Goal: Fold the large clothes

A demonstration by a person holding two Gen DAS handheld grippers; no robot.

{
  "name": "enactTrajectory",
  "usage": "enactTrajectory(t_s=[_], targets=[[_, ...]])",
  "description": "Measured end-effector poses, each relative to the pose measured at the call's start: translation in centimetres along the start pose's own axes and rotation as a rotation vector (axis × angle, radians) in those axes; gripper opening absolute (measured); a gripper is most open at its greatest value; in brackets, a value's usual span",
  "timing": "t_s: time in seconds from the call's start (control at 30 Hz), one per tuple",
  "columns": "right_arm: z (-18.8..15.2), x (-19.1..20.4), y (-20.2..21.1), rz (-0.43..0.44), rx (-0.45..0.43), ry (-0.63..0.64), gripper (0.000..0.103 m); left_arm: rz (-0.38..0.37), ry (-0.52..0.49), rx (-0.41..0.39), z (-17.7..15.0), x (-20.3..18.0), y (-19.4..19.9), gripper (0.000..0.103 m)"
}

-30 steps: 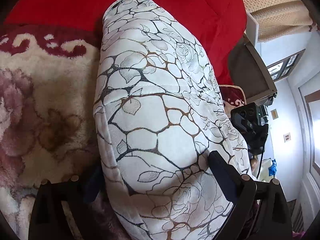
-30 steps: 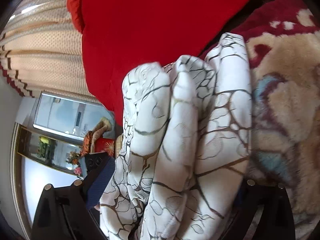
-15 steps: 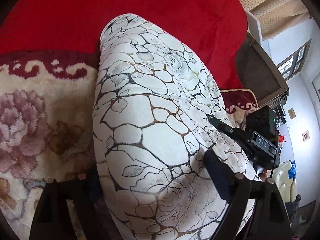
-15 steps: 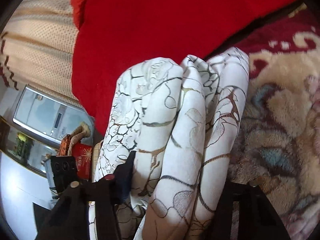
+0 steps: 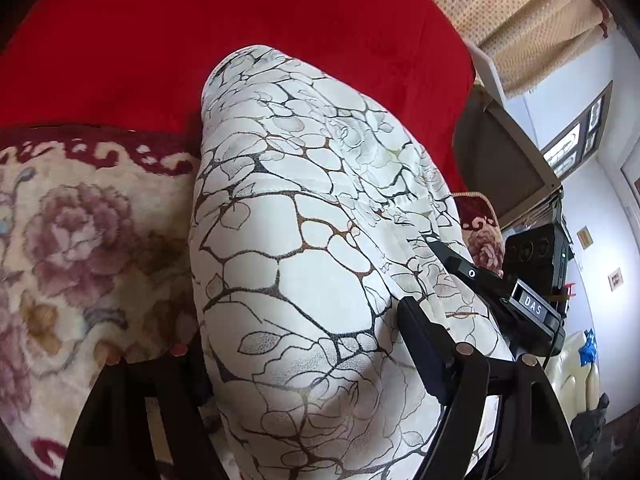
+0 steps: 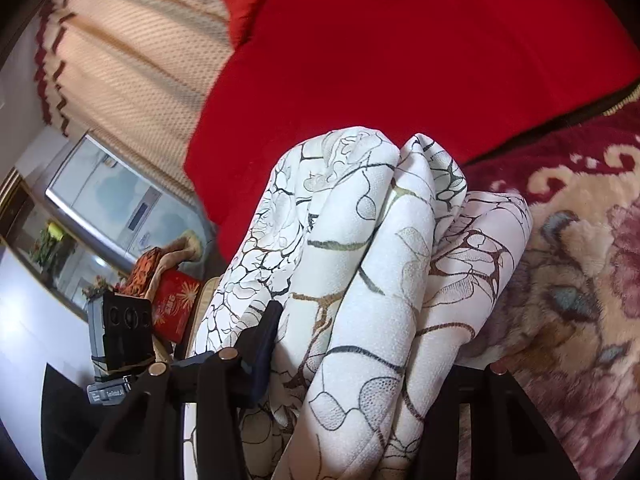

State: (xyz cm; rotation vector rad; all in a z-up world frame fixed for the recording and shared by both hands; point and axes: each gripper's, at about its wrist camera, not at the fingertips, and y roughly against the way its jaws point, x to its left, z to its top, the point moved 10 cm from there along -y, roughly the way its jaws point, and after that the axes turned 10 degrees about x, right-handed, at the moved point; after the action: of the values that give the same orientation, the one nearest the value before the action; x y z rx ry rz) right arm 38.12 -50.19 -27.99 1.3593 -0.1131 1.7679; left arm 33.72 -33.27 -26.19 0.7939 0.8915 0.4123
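- Filling the middle of both wrist views, a white quilted garment (image 5: 304,264) printed with dark vein lines and pale leaves is bundled into a thick roll
- From the left wrist, the roll runs from six o'clock up to about twelve, its rounded far end lying against the red blanket (image 5: 240,32)
- From the right wrist the same garment (image 6: 372,264) shows three puffy folds side by side, rising from six o'clock toward the centre
- Left gripper (image 5: 304,364) is clenched around the near end of the roll; its jaws have just been closing, the fabric bulging between them; the right-hand finger (image 5: 424,352) presses into the cloth at four o'clock, while the left-hand one at seven o'clock is mostly hidden behind the bundle
- Right gripper (image 6: 376,360) is grasping the folds; its jaws have just been closing with the cloth between them; the pad (image 6: 264,344) at eight o'clock bears on the outer fold, the other finger at four o'clock sits against the opposite side
- In the left view the right gripper's body (image 5: 520,300) shows at three o'clock, touching the roll's edge
- Floral plush blanket (image 5: 88,248), cream with mauve roses and a maroon border, lies under the garment, at nine o'clock in the left view and three to four o'clock in the right
- Beige curtain (image 6: 132,64) hangs at ten o'clock in the right view
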Motion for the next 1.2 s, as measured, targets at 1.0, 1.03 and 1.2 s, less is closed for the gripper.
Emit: enactTrajectory(t_s=[1.0,1.03,1.2], targets=[[-5.8,-1.6,-4.5,-0.156,0.082,0.044,0.054,0.562,-0.038,-0.025,-4.5,4.3,-1.4,0.081],[-5.8,-1.6,-4.3,-0.16,0.08,0.046,0.054,0.563,-0.038,-0.025,-4.5,4.3,-1.4,0.081],[-6.5,-2.0,-3.4,-0.181,0.078,0.04,0.056,0.565,-0.04,-0.024,-4.4,4.5,-1.3,0.081]])
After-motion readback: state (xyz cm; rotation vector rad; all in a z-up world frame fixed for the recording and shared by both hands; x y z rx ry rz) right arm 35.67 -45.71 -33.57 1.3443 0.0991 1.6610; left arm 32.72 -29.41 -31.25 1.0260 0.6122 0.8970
